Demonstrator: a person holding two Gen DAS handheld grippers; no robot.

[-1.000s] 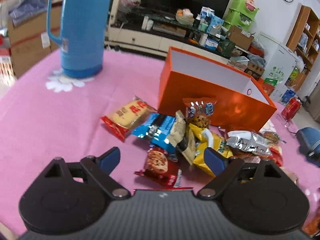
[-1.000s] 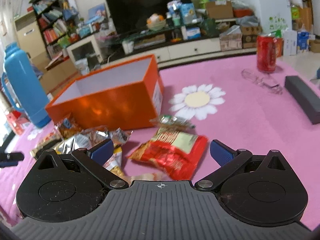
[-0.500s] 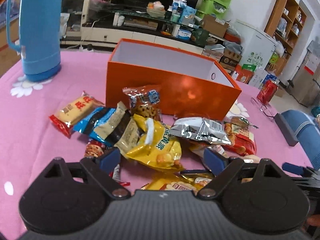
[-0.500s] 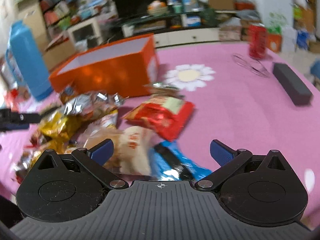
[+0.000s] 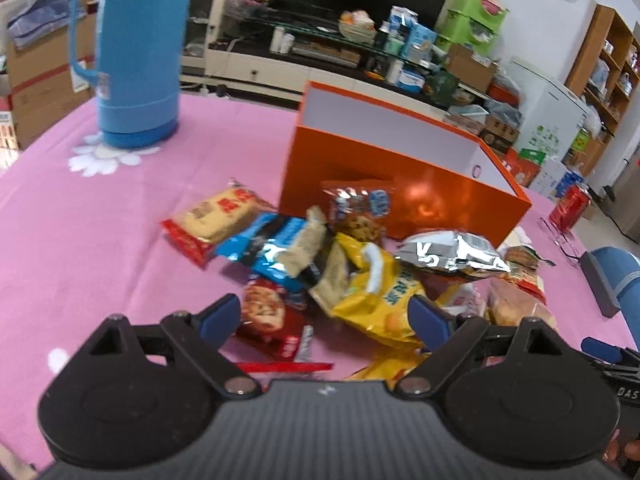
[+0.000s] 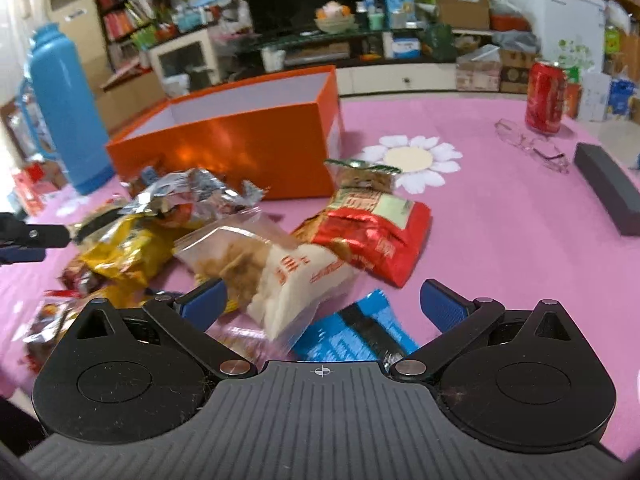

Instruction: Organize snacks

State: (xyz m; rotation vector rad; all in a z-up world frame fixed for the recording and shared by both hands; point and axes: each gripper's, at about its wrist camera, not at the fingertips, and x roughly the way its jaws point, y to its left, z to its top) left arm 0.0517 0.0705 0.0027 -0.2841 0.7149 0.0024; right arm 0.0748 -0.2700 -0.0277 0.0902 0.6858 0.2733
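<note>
An open orange box (image 5: 404, 196) with a white inside stands on the pink tablecloth; it also shows in the right wrist view (image 6: 240, 148). A heap of snack packets lies in front of it. My left gripper (image 5: 324, 320) is open and empty, just above a yellow bag (image 5: 376, 300) and a red cookie packet (image 5: 272, 316). My right gripper (image 6: 324, 306) is open and empty, over a clear-and-white packet (image 6: 280, 276) and a blue packet (image 6: 352, 340). A red bag (image 6: 372, 236) lies just beyond.
A tall blue thermos (image 5: 136, 52) stands at the back left of the table. A red can (image 6: 546, 96), glasses (image 6: 532, 148) and a dark flat case (image 6: 608, 188) lie at the right. A silver packet (image 5: 452, 252) tops the heap.
The left gripper has swung back left, so the thermos and box sit further right and the heap is nearer. The right gripper has drawn back slightly over the white packet. Both stay open.
</note>
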